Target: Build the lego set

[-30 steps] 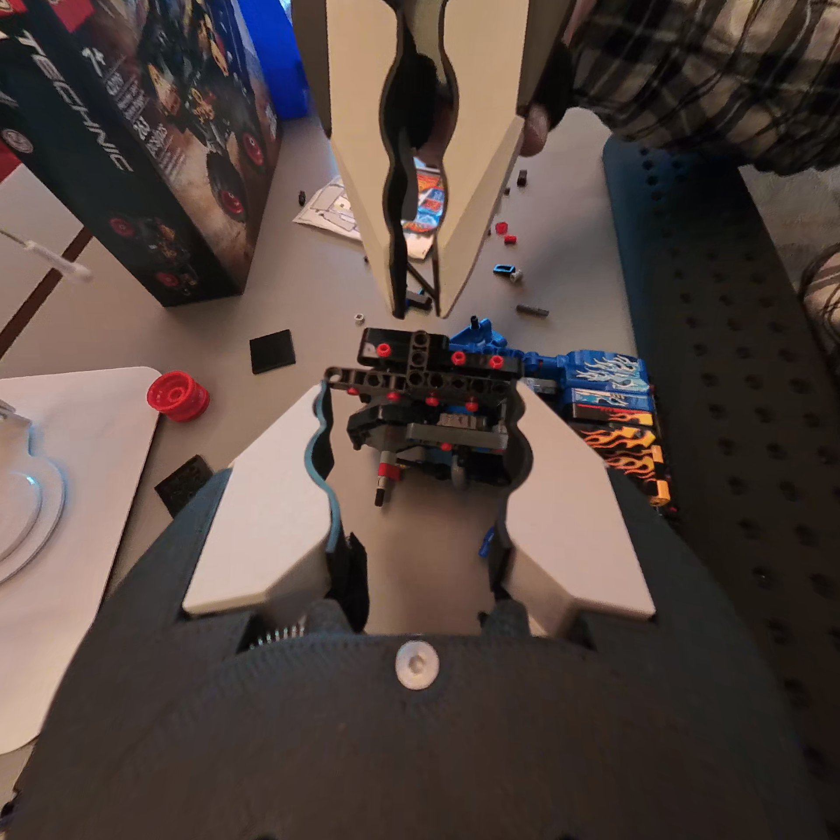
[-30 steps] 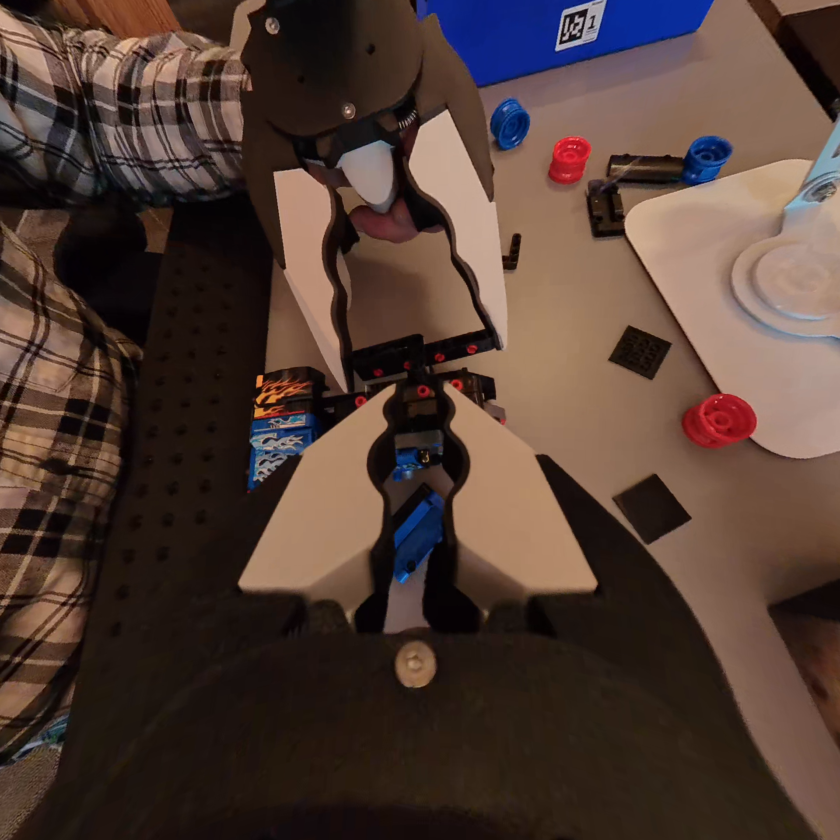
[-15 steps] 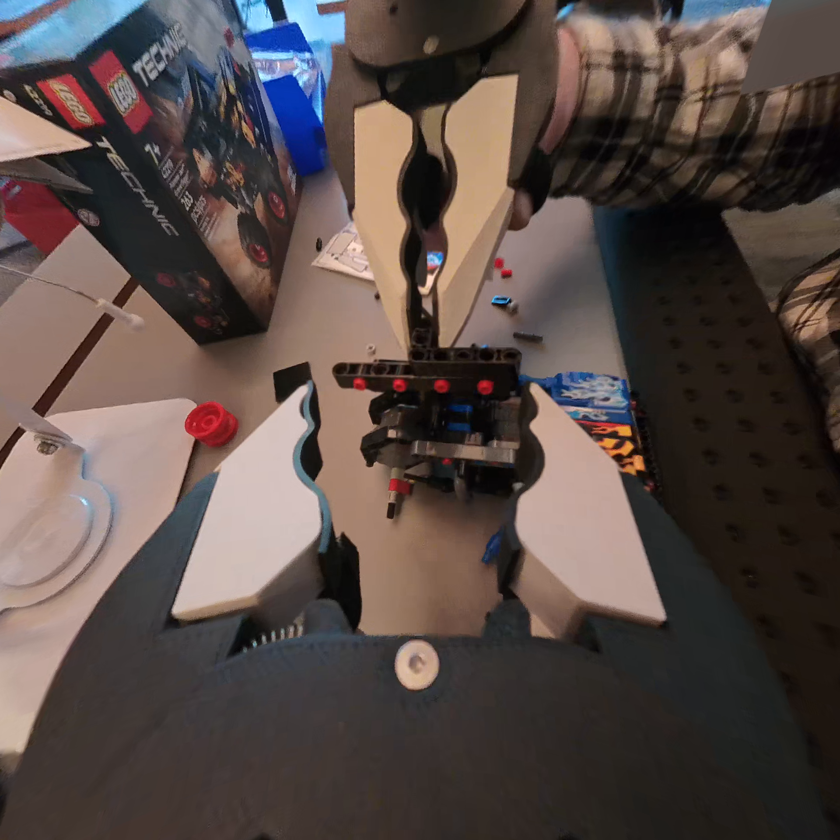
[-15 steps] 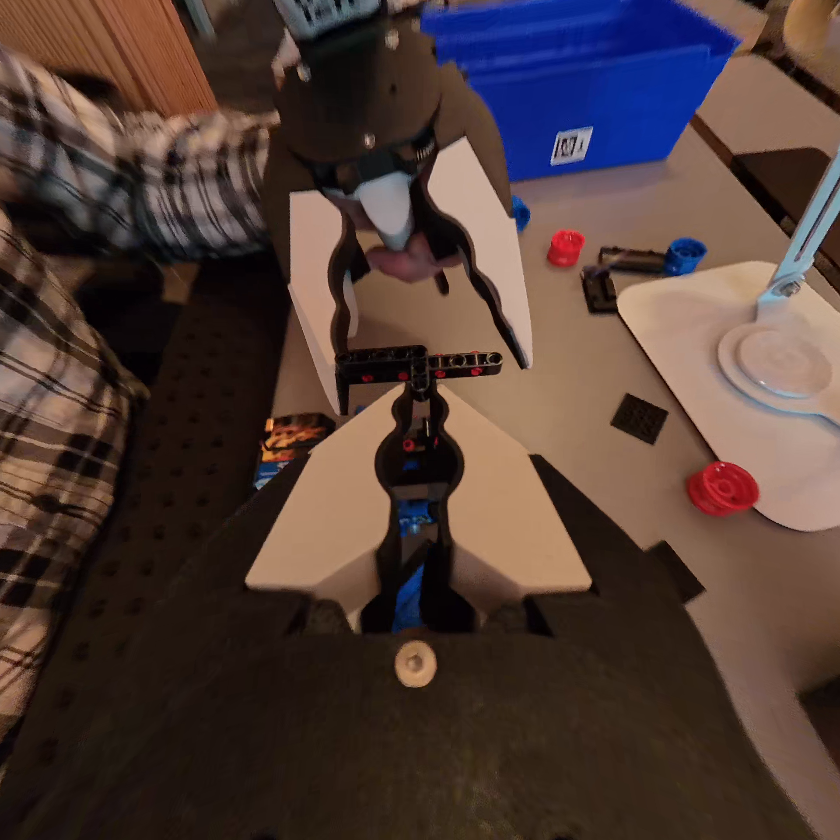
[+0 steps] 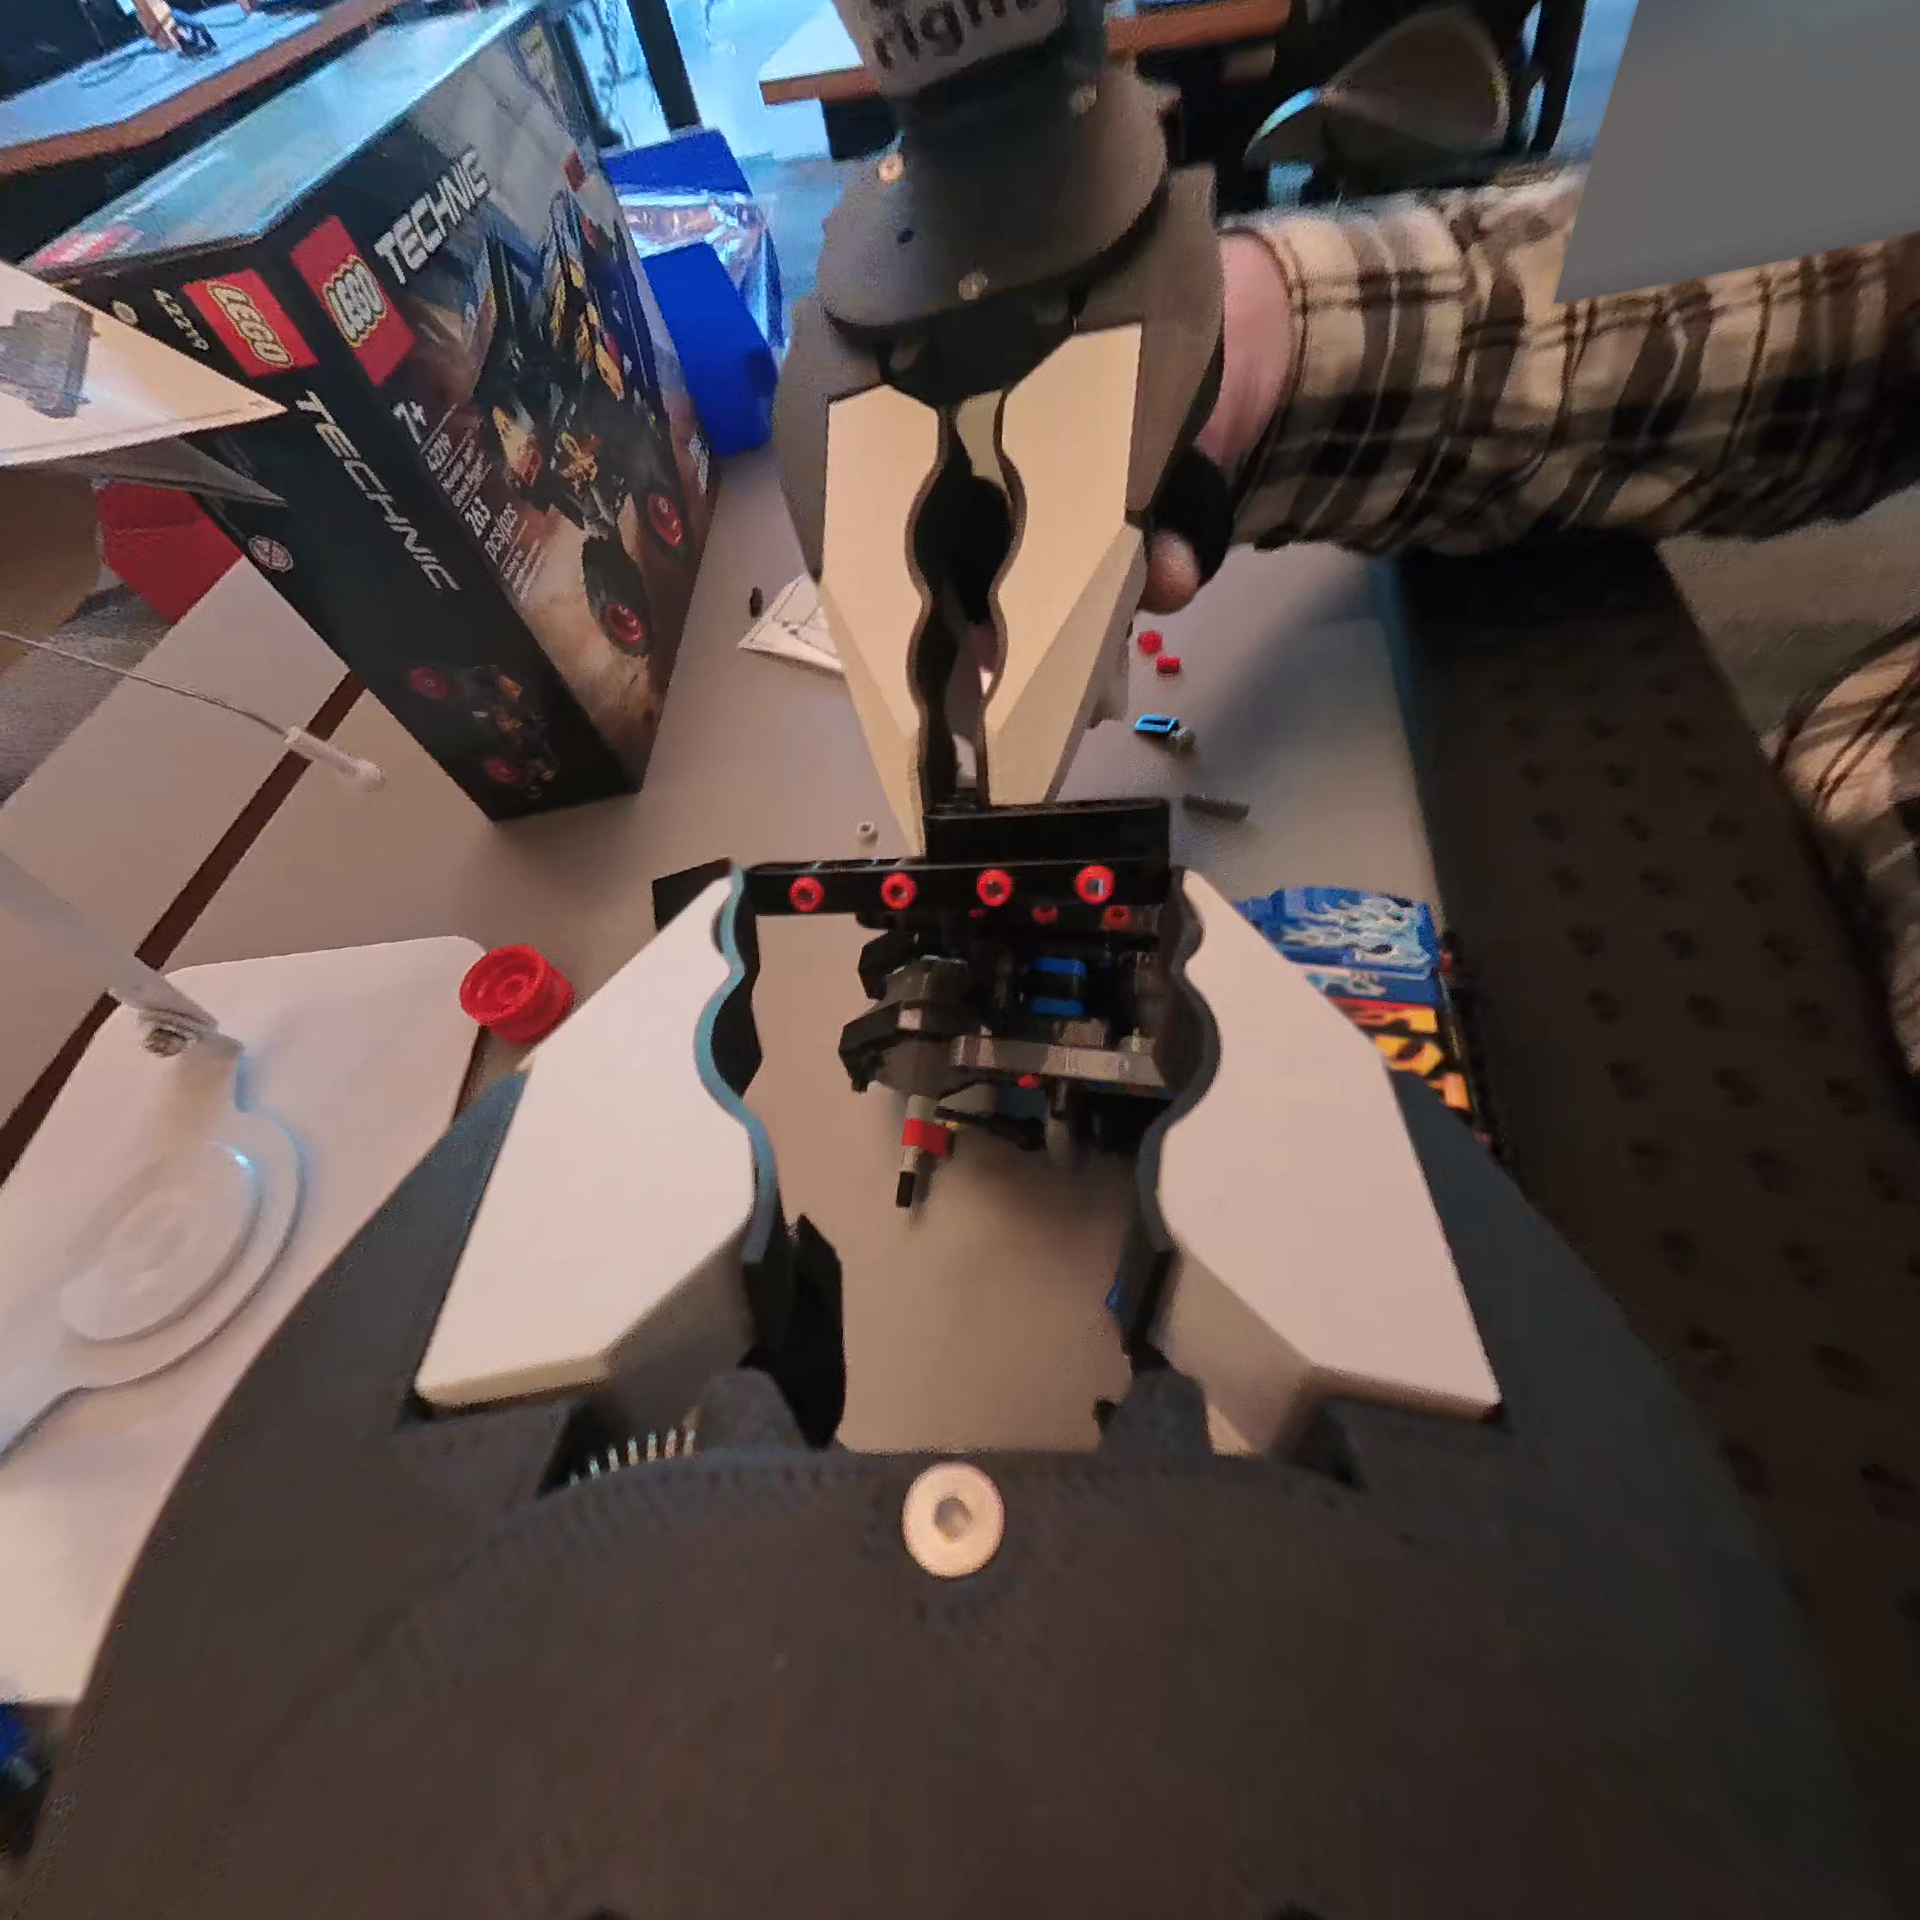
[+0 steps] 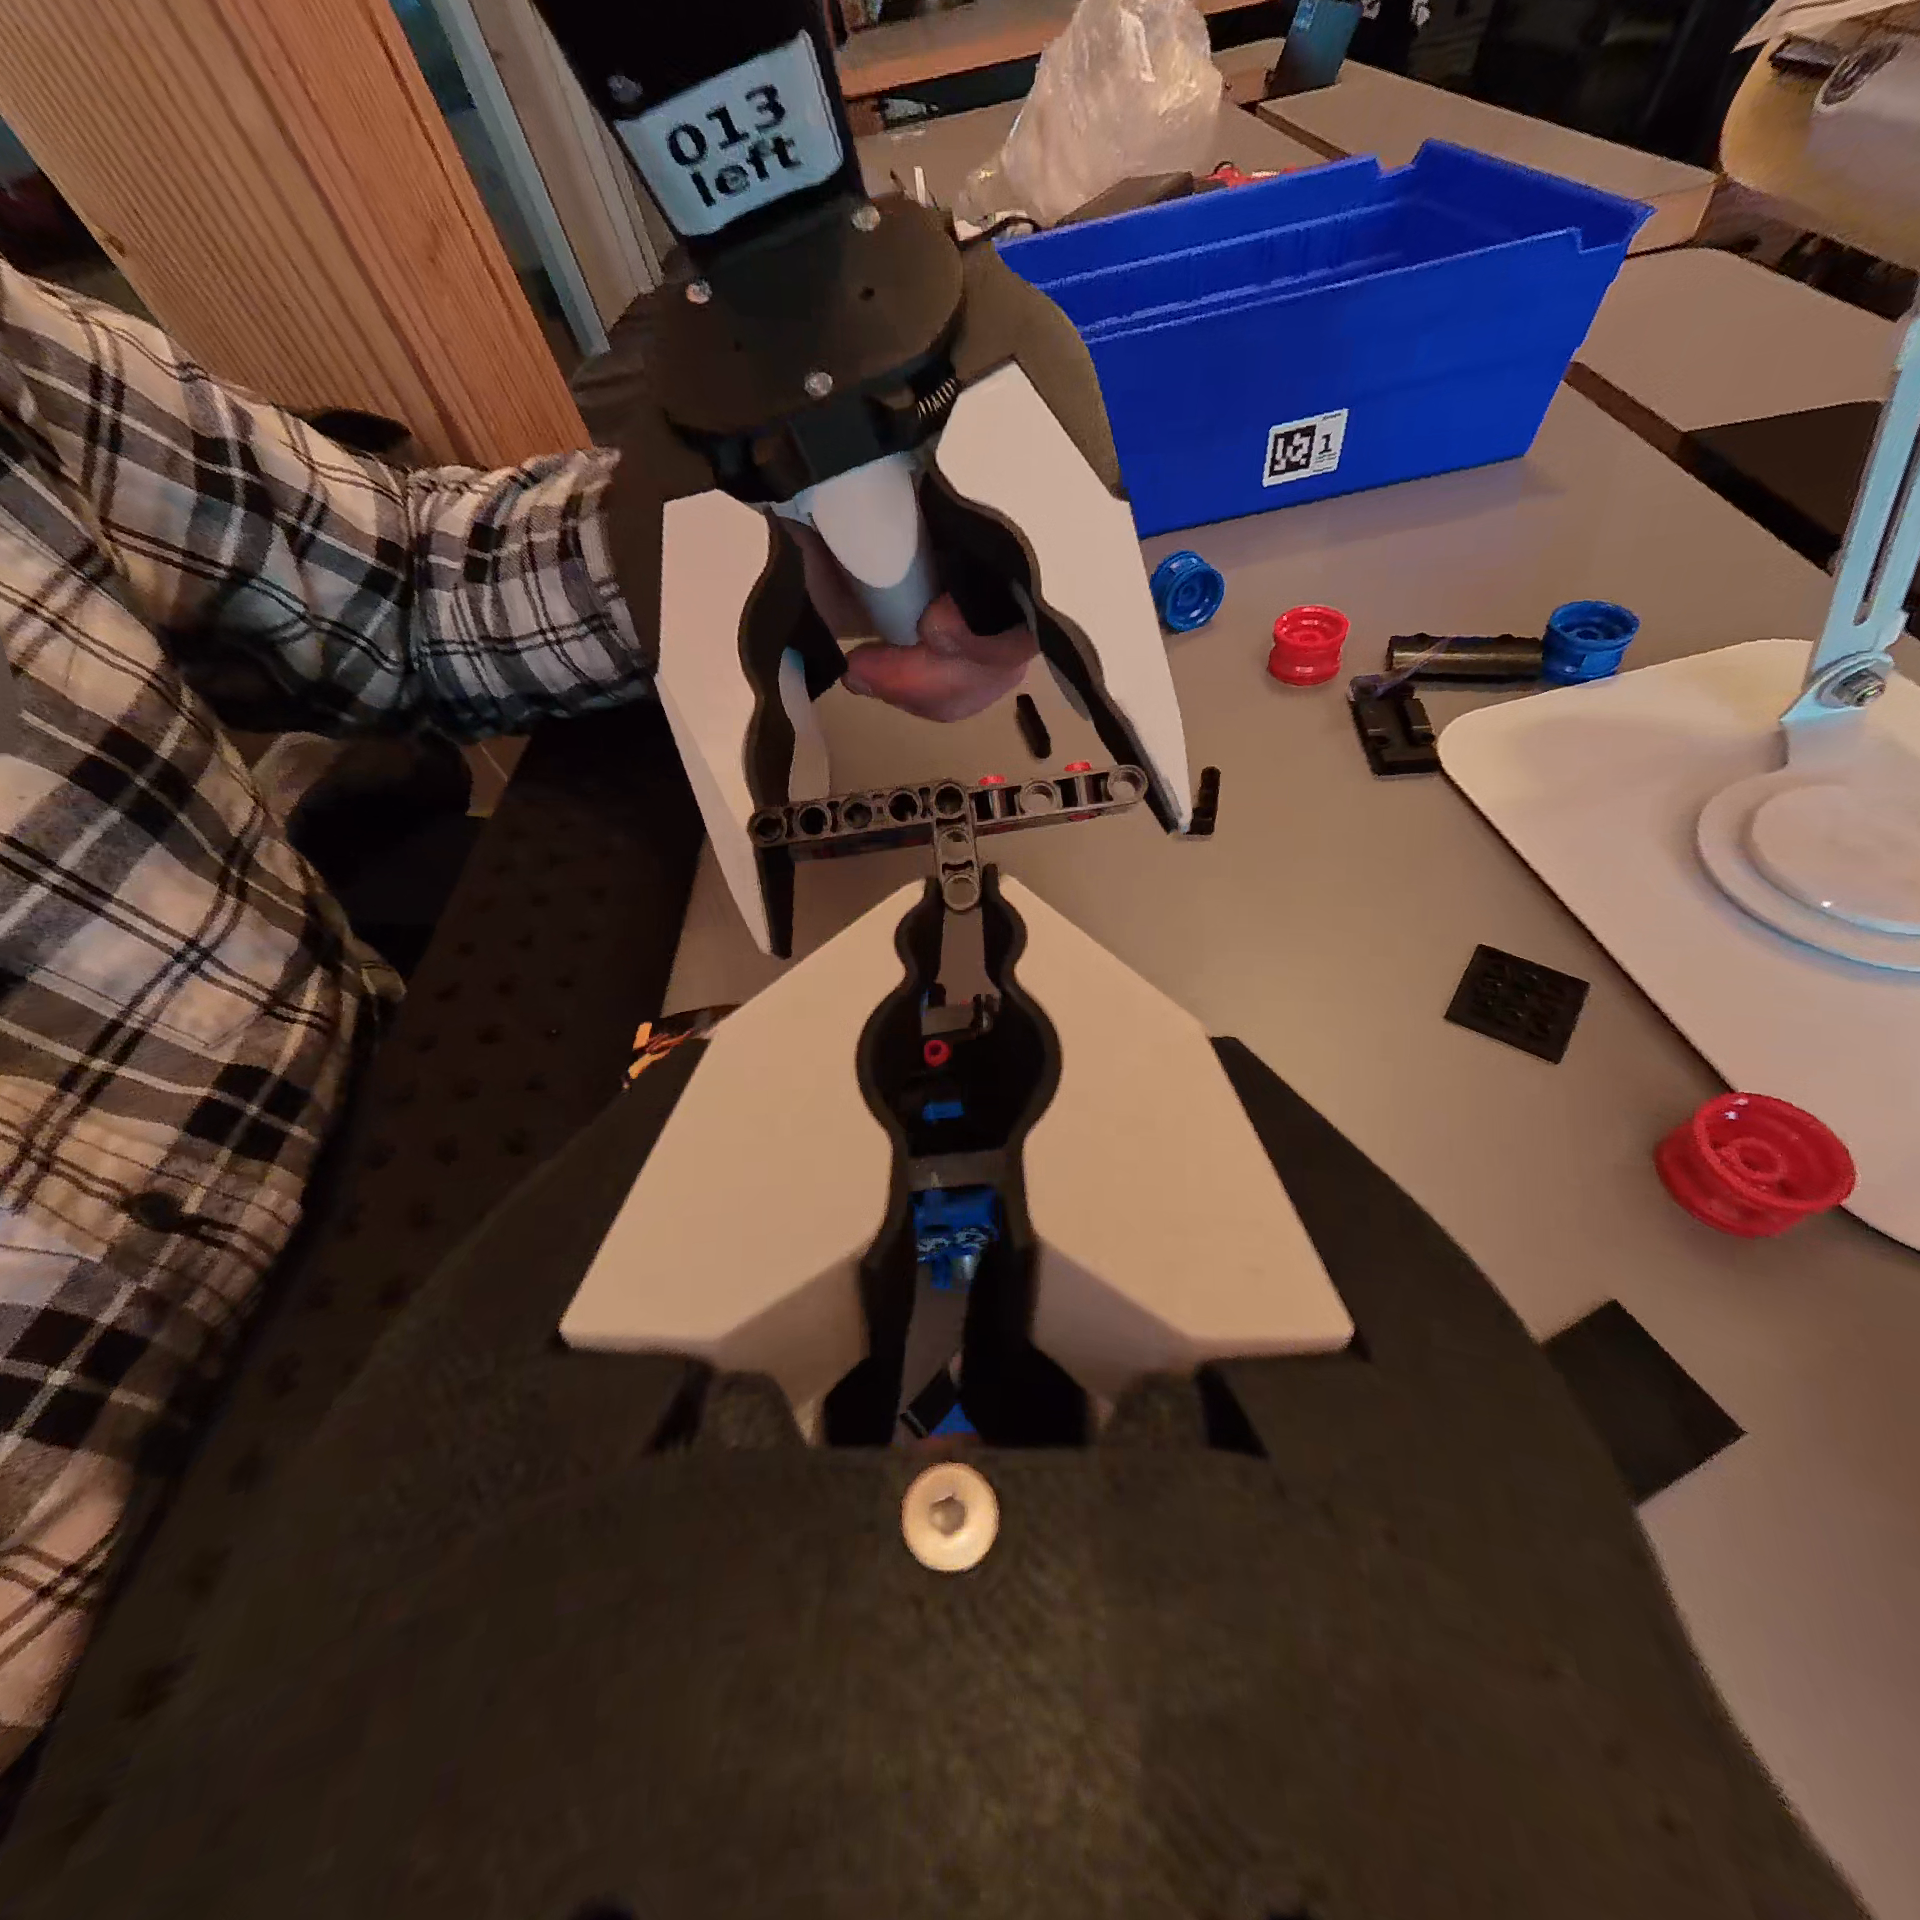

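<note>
A black Lego assembly (image 5: pixel 1018 1023) with red pins and blue parts hangs in the air between both grippers. Its long black beam (image 6: pixel 894 810) spans the tips of my left gripper (image 5: pixel 958 891), which is shut on it across its width. My right gripper (image 6: pixel 961 883) is shut on a thin black link that joins the beam's middle. In the left wrist view the right gripper (image 5: pixel 951 800) comes down from above onto the assembly's far side. In the right wrist view the left gripper (image 6: pixel 971 831) faces me, held by a hand in a plaid sleeve.
Blue and orange flame panels (image 5: pixel 1351 966) lie on the table beside a black dotted mat (image 5: pixel 1662 1039). The set's box (image 5: pixel 447 468) stands at far left. A white lamp base (image 6: pixel 1662 831), blue bin (image 6: pixel 1351 343), loose wheels (image 6: pixel 1756 1164) (image 6: pixel 1307 644) and a black plate (image 6: pixel 1517 1003) lie on the right. Left and right tips are no more than a few centimetres apart.
The assembly has left the table, lifted by both grippers together. The flame panels stayed on the table. The right gripper has closed on the thin link at the beam.
</note>
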Demonstrator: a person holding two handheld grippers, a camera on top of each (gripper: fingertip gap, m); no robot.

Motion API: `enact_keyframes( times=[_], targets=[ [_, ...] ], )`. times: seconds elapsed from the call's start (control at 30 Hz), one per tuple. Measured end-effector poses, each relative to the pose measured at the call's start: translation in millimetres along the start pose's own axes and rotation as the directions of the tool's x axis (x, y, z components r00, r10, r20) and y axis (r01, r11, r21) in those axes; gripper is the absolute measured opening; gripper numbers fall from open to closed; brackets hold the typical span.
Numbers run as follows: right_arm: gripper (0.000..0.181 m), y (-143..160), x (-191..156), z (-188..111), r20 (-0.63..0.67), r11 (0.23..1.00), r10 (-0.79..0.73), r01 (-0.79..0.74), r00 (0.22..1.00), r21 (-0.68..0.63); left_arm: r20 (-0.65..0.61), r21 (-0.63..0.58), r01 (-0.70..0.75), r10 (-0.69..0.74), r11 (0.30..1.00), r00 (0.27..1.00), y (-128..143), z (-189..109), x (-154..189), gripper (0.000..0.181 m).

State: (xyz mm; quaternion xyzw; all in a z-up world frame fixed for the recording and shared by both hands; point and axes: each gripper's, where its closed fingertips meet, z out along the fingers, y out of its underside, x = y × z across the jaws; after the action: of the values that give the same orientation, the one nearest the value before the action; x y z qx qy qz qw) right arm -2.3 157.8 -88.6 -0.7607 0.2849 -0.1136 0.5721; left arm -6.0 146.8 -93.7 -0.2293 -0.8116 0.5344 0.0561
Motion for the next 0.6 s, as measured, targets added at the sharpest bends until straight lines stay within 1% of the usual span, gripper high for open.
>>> enact_keyframes(
  times=[0.07,0.17,0.23,0.4,0.5,0.6],
  targets=[
    [0.006,5,1,2,-0.020,0.999,-0.023,0.022,1.000,-0.044,0.008,-0.042,-0.025,0.025,0.999,1.000,4,0,-1,0.076],
    [0.013,9,3,2,-0.053,0.994,-0.056,0.051,0.997,-0.092,0.022,-0.106,-0.048,0.051,0.993,0.998,13,0,-3,0.076],
    [0.014,13,7,0,-0.080,0.989,-0.081,0.071,0.993,-0.127,0.018,-0.138,-0.056,0.059,0.989,0.998,16,0,-3,0.076],
    [0.014,8,9,-7,-0.112,0.986,-0.114,0.099,0.987,-0.133,0.019,-0.231,-0.098,0.105,0.968,0.994,23,-1,-3,0.076],
    [0.017,9,7,-6,-0.110,0.982,-0.134,0.117,0.985,-0.149,0.022,-0.236,-0.121,0.129,0.964,0.991,20,0,-3,0.076],
    [0.019,12,8,-1,-0.122,0.974,-0.159,0.135,0.980,-0.181,0.011,-0.185,-0.115,0.120,0.976,0.993,12,3,1,0.076]
  ],
)
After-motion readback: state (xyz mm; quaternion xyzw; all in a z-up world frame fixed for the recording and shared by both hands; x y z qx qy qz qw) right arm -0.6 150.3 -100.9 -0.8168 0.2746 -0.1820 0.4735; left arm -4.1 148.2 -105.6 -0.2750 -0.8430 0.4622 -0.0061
